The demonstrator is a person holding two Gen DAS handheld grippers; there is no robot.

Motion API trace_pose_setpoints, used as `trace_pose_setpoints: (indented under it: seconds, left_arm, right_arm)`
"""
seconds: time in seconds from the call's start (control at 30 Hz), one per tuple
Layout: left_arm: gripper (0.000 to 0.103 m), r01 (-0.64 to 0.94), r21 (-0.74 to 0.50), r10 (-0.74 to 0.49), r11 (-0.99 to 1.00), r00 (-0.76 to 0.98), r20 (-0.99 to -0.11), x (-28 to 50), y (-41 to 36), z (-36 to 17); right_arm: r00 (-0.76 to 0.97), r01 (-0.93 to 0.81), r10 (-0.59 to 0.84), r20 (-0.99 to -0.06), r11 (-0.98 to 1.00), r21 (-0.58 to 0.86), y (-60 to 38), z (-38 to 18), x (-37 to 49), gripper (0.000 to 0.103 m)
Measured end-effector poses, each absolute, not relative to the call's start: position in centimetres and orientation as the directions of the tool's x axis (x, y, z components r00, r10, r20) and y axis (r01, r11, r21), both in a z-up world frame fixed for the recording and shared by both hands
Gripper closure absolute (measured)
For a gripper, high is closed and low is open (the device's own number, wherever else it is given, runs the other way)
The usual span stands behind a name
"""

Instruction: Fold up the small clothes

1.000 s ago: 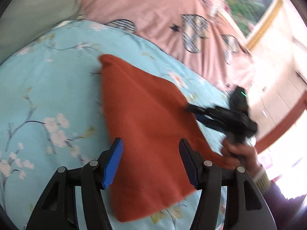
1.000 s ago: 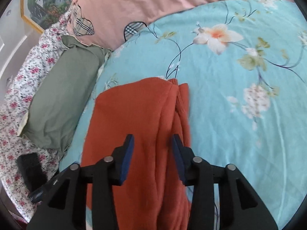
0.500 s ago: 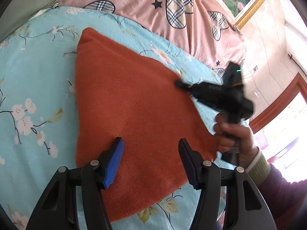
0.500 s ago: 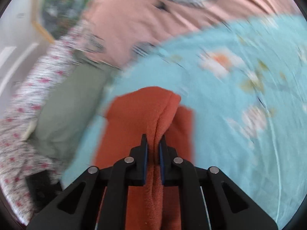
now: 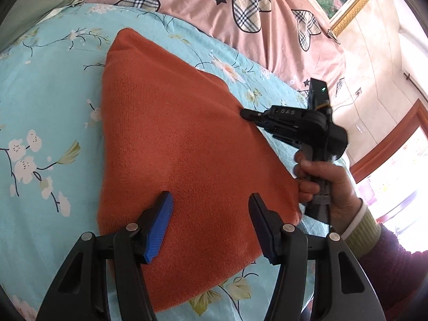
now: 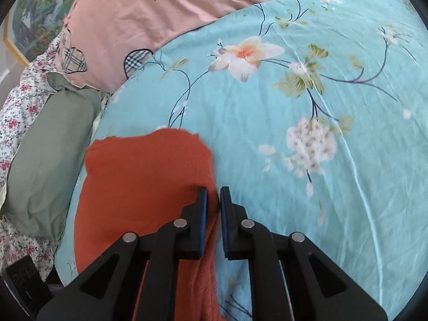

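orange cloth (image 6: 139, 176) | edge seemingly pinched in right tongs (image 6: 213, 208) | under left tongs (image 5: 210, 224)

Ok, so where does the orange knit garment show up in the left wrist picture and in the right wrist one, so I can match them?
Left wrist view: the orange garment fills the centre, lying on the blue floral quilt.
Right wrist view: it sits lower left, its right edge pinched in the right gripper.
Shared landmark: the pink pillow with plaid hearts, behind the quilt in both views.
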State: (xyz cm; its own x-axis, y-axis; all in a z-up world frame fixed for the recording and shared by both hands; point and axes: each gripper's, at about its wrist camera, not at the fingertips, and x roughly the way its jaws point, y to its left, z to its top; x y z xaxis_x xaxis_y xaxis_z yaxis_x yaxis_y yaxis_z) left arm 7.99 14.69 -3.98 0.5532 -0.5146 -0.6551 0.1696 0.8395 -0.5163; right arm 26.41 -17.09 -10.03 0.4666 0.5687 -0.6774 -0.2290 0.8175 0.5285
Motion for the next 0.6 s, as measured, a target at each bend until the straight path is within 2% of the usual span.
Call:
trace_pose_setpoints:
  seconds: [0.1,0.23,0.37,0.43,0.47,0.53,0.6]
  left_arm:
    - [0.044,0.165,-0.516,-0.511,0.84,0.557,-0.654,7.8,14.8,-4.1]
    - [0.044,0.153,-0.521,-0.509,0.84,0.555,-0.658,7.4,15.0,-3.6]
    - [0.044,0.174,-0.512,-0.513,0.841,0.559,-0.652,5.7,15.3,-2.4]
    - [0.044,0.184,-0.494,-0.506,0.85,0.547,-0.667,4.9,15.1,-2.6]
    - [0.044,0.178,-0.479,-0.493,0.86,0.535,-0.686,4.7,14.9,-3.2]
    - [0.044,0.161,-0.466,-0.476,0.87,0.52,-0.709,4.5,14.9,-4.2]
    - [0.044,0.148,-0.461,-0.464,0.875,0.526,-0.713,4.3,14.9,-4.9]
  right_arm:
    - [0.492,-0.248,0.559,-0.668,0.825,0.508,-17.2,-7.9,24.9,0.093]
    - [0.5,-0.328,0.637,-0.588,0.767,0.552,-17.8,-4.8,20.1,0.092]
    - [0.406,-0.368,0.658,-0.634,0.753,0.546,-16.8,-6.4,15.4,0.092]
    - [0.39,-0.335,0.612,-0.688,0.79,0.513,-16.7,-8.4,14.5,0.092]
    - [0.398,-0.297,0.573,-0.717,0.819,0.49,-17.0,-9.6,14.6,0.097]
    - [0.415,-0.253,0.585,-0.697,0.81,0.53,-18.1,-11.0,15.2,0.103]
    - [0.426,-0.25,0.582,-0.692,0.811,0.528,-18.2,-11.0,15.3,0.103]
